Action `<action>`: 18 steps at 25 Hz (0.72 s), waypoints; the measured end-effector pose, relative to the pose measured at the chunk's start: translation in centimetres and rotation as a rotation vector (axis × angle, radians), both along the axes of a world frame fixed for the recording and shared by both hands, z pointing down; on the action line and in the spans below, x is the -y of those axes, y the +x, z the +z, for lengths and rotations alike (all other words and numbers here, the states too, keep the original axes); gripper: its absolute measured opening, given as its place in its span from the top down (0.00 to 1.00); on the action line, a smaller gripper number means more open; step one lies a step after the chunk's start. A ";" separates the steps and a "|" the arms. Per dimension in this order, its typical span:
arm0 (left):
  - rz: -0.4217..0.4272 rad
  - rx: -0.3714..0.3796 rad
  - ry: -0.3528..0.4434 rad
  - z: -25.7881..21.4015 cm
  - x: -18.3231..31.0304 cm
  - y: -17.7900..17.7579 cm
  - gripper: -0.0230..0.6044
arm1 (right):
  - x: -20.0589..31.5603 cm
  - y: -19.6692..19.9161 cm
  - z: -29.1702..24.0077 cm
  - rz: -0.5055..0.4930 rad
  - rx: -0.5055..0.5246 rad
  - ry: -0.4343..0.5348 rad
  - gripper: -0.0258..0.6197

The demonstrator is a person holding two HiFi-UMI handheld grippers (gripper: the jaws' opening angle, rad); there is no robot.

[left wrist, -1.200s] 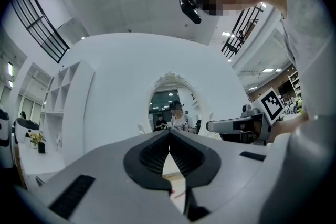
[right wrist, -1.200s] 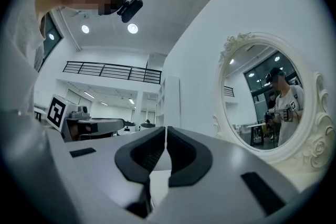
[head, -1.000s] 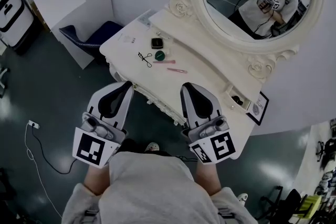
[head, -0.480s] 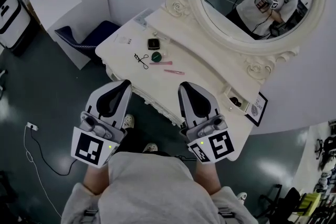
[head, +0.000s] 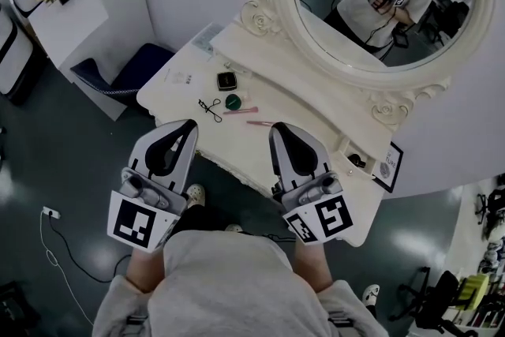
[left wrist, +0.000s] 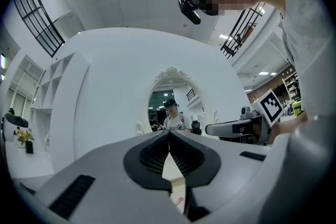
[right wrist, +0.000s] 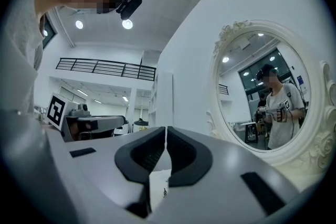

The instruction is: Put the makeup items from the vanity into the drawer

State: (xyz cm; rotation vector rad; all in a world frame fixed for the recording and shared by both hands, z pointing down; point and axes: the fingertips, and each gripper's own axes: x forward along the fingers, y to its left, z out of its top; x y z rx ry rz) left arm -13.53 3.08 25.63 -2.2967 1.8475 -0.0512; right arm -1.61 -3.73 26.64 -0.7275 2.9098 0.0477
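Note:
On the white vanity (head: 308, 118), under the oval mirror (head: 379, 4), lie a black compact (head: 227, 80), a green round item (head: 233, 101), an eyelash curler (head: 210, 108) and two pink pencils (head: 240, 111) (head: 259, 123). A small open drawer (head: 355, 160) with dark things in it sits at the vanity's right end. My left gripper (head: 189, 126) and right gripper (head: 278, 130) are held side by side just short of the vanity's front edge, both shut and empty. In the left gripper view the left gripper (left wrist: 169, 134) points level at the mirror, and so does the right gripper (right wrist: 166, 131) in its own view.
A blue chair (head: 126, 75) stands left of the vanity, with a white shelf unit (head: 67, 12) beyond it. A framed card (head: 387, 166) leans at the vanity's right end. A cable with a plug (head: 49, 212) lies on the dark floor. A paper card (head: 180, 78) lies on the vanity's left corner.
Both grippers and the head camera have come closer to the vanity. The makeup items now lie just ahead of the jaw tips. Both grippers stay shut.

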 end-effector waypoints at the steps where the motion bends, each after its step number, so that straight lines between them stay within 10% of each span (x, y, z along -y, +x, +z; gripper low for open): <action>1: 0.005 0.000 -0.002 0.0 0.4 -0.5 0.94 | 0.4 -0.5 0.0 0.004 0.001 -0.002 0.92; 18: 0.122 0.004 -0.013 0.6 6.9 -7.5 0.94 | 5.8 -7.1 0.7 0.116 -0.003 -0.027 0.92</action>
